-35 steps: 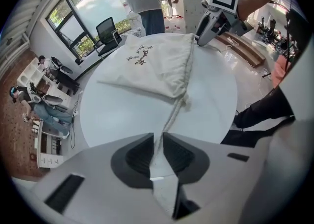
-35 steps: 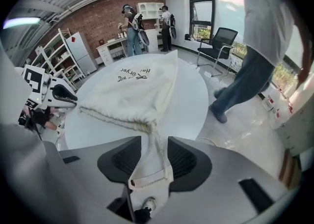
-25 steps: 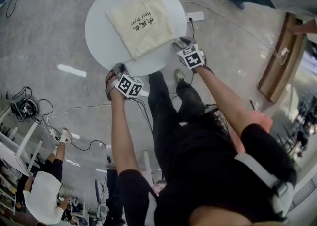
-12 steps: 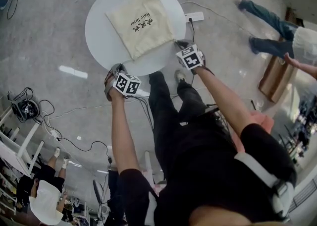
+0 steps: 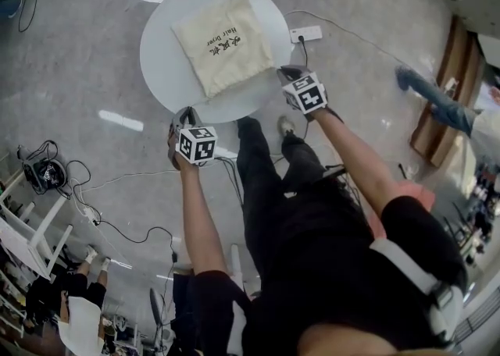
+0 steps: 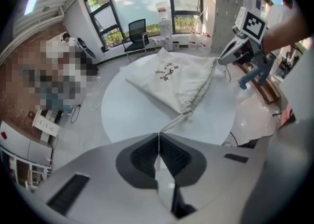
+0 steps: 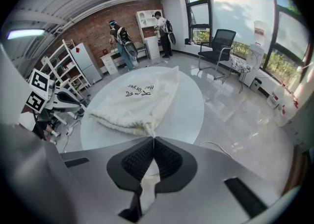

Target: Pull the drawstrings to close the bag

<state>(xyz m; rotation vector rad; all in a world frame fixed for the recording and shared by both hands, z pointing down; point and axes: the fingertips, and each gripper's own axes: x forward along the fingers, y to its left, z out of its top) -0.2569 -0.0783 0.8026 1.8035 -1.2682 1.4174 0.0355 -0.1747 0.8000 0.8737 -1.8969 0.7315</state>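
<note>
Brick wall (image 7: 93,24), big windows (image 7: 243,12), black office chair (image 7: 218,46), white shelf rack (image 7: 56,68), glossy grey floor (image 7: 240,120).

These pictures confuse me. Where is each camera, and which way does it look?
Head view: on the person's head, looking down at the cream bag on the round table; arms, legs, left gripper, right gripper show.
Left gripper view: on that gripper, facing the bag; its fingers pinch a drawstring.
Right gripper view: same, from the bag's other corner.
Both gripper views share the bag.

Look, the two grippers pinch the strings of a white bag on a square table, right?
No, the table is round, as the head view shows. The left gripper and right gripper do pinch the strings of the white bag.
</note>
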